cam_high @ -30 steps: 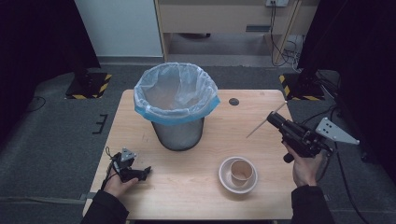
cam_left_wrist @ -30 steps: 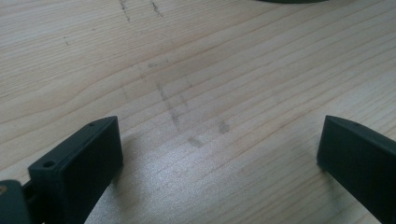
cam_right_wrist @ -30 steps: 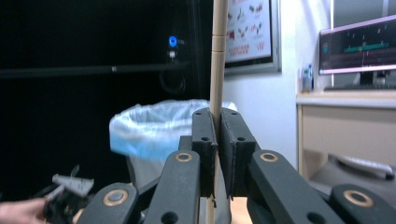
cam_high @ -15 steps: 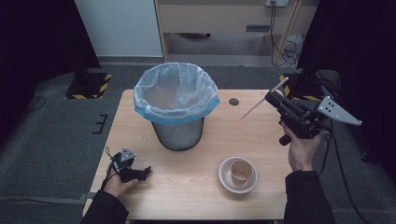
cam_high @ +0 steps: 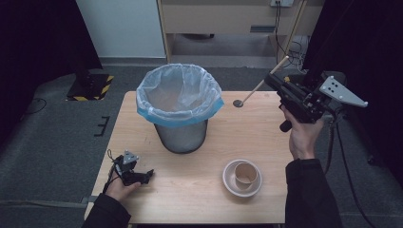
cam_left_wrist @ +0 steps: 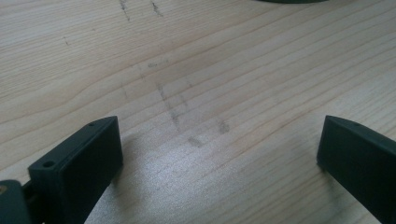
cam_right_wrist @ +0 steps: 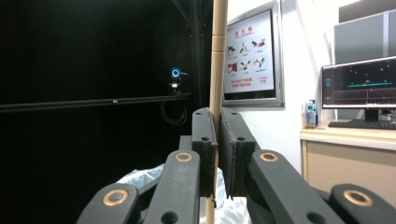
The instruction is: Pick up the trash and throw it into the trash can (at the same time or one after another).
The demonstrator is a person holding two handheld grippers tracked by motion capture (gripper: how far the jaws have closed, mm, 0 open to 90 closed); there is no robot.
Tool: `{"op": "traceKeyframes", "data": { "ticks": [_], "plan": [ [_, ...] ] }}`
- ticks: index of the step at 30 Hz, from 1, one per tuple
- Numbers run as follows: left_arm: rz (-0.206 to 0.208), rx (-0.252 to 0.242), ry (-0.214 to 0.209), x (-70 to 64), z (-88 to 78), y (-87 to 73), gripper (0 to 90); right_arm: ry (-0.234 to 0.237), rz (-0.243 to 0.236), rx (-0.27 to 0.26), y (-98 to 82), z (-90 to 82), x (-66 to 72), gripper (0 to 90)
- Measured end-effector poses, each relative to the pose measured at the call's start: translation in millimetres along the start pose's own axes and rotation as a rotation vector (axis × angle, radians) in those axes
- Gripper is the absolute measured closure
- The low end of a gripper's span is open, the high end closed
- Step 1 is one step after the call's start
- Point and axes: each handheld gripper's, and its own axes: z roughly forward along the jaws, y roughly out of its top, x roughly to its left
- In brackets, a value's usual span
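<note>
Right hand-held gripper [cam_high: 274, 81] clamped on thin wooden stick [cam_high: 260, 85], up in air near bin [cam_high: 179, 107]. Light, stiff, snappable; mid-shaft grip fine. Left hand-held gripper [cam_left_wrist: 219, 163] wide open, empty, on tabletop [cam_high: 266, 137].

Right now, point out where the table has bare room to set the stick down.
Bare wood lies between the bin and the right table edge, and between the left gripper and the bowl. The bowl crowds the near right.
</note>
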Motion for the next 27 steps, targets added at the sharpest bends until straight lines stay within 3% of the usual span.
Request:
{"op": "traceKeyframes", "data": {
  "ticks": [9, 27],
  "plan": [
    [0.0, 0.0, 0.0, 0.0, 0.0, 0.0, 0.0, 0.024, -0.007, -0.011, 12.1, 31.2, 10.6, 85.3],
    [0.0, -0.002, -0.001, 0.0, 0.2, 0.1, 0.0, 0.035, -0.015, 0.012, 10.8, 80.4, 22.5, 85.3]
  ]
}}
